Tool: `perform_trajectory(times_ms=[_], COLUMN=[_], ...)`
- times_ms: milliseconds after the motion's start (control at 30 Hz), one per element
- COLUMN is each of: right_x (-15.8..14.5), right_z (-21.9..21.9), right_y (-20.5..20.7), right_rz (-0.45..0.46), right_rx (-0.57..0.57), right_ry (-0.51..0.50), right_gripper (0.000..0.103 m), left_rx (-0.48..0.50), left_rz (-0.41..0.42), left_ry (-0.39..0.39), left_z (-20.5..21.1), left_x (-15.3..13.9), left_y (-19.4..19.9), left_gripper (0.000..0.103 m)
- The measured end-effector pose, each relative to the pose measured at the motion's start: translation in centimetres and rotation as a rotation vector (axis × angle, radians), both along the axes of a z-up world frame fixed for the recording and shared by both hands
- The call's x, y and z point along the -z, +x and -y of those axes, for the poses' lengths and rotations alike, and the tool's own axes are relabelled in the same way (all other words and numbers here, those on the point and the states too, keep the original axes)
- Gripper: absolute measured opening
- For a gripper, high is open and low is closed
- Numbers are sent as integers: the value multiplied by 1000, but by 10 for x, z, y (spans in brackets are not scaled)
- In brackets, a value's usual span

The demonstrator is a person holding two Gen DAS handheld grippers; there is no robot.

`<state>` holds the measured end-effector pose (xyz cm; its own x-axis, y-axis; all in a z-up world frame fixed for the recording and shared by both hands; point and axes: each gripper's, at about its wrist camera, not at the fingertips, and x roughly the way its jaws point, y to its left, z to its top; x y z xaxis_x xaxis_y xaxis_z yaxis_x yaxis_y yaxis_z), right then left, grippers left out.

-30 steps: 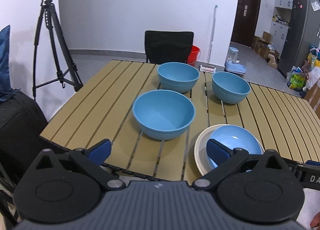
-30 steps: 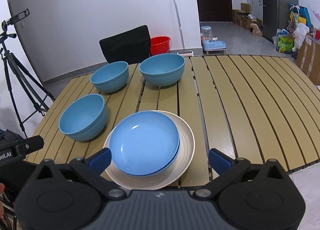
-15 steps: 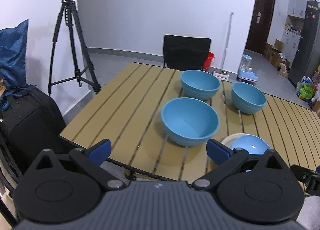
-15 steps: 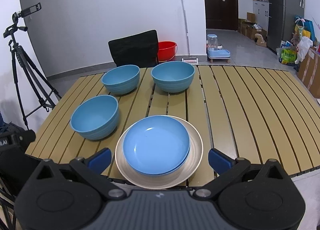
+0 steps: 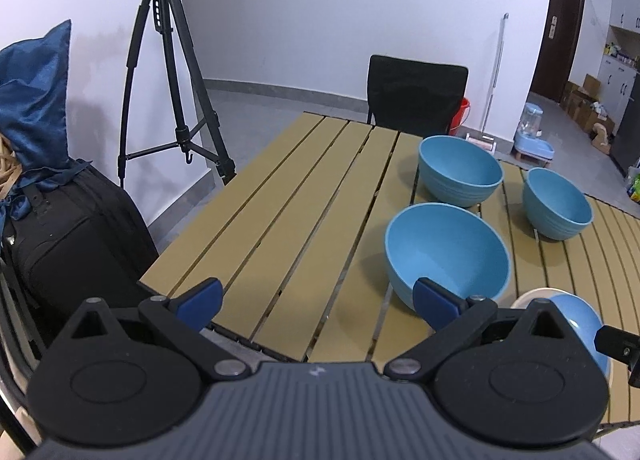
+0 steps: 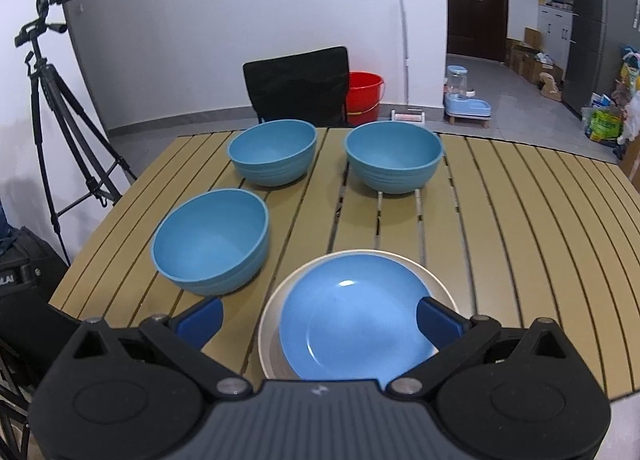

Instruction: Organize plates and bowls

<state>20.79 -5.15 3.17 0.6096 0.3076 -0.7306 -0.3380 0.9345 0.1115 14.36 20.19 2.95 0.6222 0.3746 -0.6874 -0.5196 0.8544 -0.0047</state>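
Note:
Three blue bowls stand apart on the slatted wooden table (image 6: pixel 520 220): a near left bowl (image 6: pixel 210 240), a far left bowl (image 6: pixel 272 156) and a far right bowl (image 6: pixel 394 156). A blue plate (image 6: pixel 352 320) lies stacked on a cream plate (image 6: pixel 434 280) at the front edge. My right gripper (image 6: pixel 318 320) is open and empty, held just above the front of the plates. My left gripper (image 5: pixel 316 300) is open and empty over the table's left front edge, left of the near bowl (image 5: pixel 446 252). The plates (image 5: pixel 576 312) show partly behind its right finger.
A black chair (image 6: pixel 298 86) stands behind the table, with a red bucket (image 6: pixel 364 94) and a mop beside it. A camera tripod (image 5: pixel 168 92) and a black bag (image 5: pixel 68 244) with blue cloth are to the left. A pet feeder (image 6: pixel 464 100) is on the floor.
My left gripper has swung left and away from the plates and bowls. My right gripper has drawn back and turned slightly left, so the plates now sit between its fingers. Both stay open.

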Motion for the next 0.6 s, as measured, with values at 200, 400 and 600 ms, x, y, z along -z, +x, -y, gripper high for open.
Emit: perform_trajectory(times_ms=[200,400,600], right_x=[11,31,59], right_z=[-30,-63,-87], right_y=[33,74,117], right_rz=[-19,-55,-122], right_rx=[-30,-52,-72], right_ry=[-22,-44,-59], right_gripper=[103,100,82], left_rx=[-7,-5,35], left_rz=[-50,-112,-165], left_ry=[-17,-44,-88], left_z=[-14,-28,-33], left_x=[22,48,68], left_y=[37,82,126], left_gripper=[103,102,83])
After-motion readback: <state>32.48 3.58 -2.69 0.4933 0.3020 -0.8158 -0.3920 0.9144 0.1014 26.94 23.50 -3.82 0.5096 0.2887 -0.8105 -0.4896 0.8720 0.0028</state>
